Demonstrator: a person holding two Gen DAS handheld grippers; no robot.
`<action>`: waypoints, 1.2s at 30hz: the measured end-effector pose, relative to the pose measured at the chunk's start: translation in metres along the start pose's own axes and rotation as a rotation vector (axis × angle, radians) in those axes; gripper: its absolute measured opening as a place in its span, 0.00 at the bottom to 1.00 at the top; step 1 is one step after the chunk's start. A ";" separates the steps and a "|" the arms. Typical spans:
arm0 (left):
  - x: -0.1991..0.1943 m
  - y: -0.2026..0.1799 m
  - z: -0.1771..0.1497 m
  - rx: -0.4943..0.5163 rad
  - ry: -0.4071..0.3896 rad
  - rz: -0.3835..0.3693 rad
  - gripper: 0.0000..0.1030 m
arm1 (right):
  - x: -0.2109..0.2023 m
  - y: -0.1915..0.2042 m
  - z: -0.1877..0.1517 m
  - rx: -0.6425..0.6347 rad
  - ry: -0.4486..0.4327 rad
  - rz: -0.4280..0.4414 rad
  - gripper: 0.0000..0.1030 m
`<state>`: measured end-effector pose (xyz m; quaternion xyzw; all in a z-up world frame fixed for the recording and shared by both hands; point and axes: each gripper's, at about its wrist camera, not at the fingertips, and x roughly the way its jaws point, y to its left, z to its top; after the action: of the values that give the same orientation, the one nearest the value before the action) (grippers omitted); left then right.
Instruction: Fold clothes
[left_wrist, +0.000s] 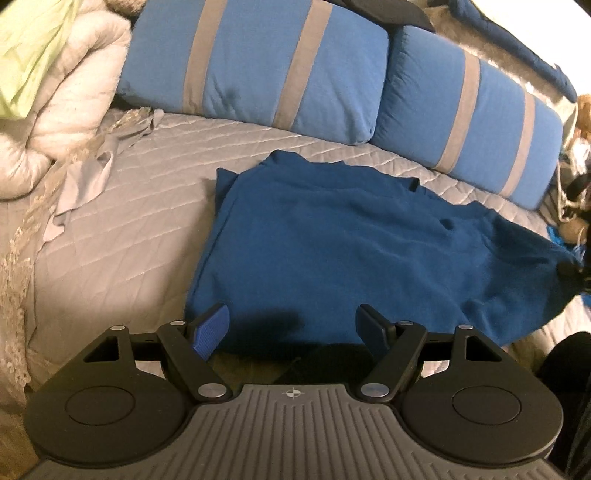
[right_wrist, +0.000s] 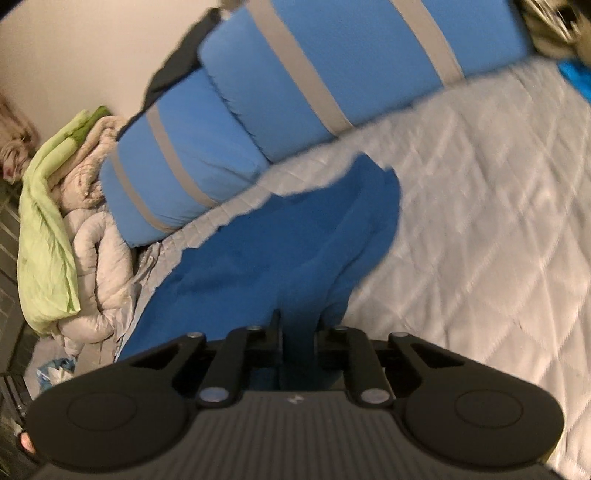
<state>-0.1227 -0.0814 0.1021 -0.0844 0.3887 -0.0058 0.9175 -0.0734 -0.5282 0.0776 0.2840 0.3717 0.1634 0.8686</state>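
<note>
Between right claw (right_wrist: 297, 332) jaws: pinched blue garment (right_wrist: 280, 254); left claw (left_wrist: 295, 325) open above it.

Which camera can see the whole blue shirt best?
The left wrist view. There the dark blue garment lies spread on the grey quilted bedspread, nearly all in sight beyond the open left claw. The right wrist view is blurred and shows only a bunched part of it, pinched in the right claw.
</note>
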 end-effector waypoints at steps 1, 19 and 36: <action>-0.003 0.005 0.000 -0.013 -0.005 0.000 0.73 | 0.000 0.009 0.004 -0.026 -0.008 0.002 0.13; -0.062 0.112 -0.025 -0.248 -0.060 0.145 0.73 | 0.166 0.342 -0.054 -0.761 0.142 0.280 0.11; -0.047 0.120 -0.025 -0.270 -0.074 0.016 0.73 | 0.191 0.356 -0.106 -0.792 0.325 0.351 0.87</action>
<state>-0.1802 0.0364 0.0996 -0.2041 0.3522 0.0572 0.9116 -0.0497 -0.1145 0.1316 -0.0404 0.3582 0.4800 0.7998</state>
